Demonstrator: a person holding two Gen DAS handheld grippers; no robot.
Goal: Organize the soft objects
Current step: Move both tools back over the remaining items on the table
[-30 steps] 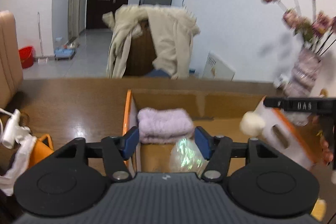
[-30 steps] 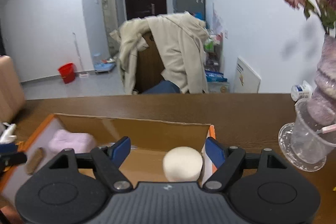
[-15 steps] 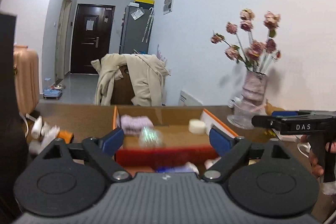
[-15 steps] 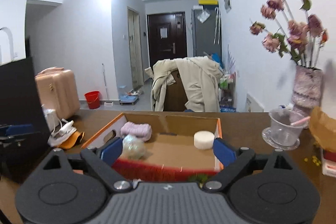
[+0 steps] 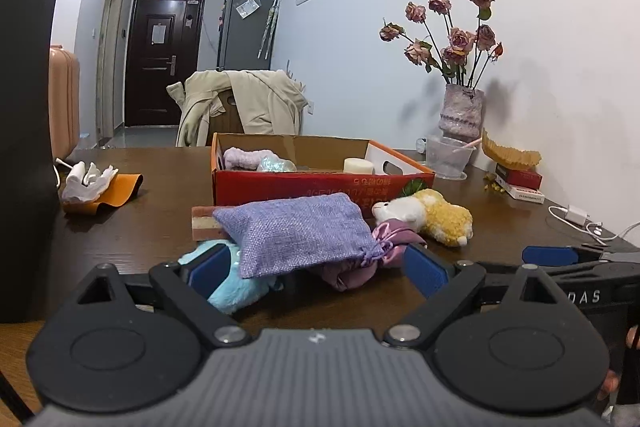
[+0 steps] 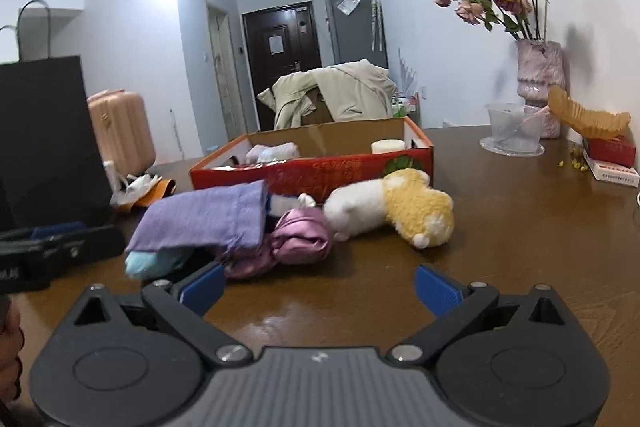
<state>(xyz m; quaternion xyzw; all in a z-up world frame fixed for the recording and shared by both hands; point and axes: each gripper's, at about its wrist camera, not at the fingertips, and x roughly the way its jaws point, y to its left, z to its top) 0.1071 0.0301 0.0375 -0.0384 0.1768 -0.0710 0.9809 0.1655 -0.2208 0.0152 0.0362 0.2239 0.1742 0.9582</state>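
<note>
While both tools gape, woven lavender pouch [image 5: 296, 231], fluffy plush [image 6: 400, 207], cardboard box [image 5: 320, 183]

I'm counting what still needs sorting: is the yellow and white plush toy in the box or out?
Out. The plush toy lies on its side on the table, just in front of the box.

"DAS" on right claw body [image 5: 588, 297]; box [image 5: 320, 187] print illegible.

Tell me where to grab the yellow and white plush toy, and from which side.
Grip the plush toy across its narrow middle, where white meets yellow, coming from above with the right gripper. It lies on its side, clear on the right; the pink satin pouch crowds its white end.
</note>
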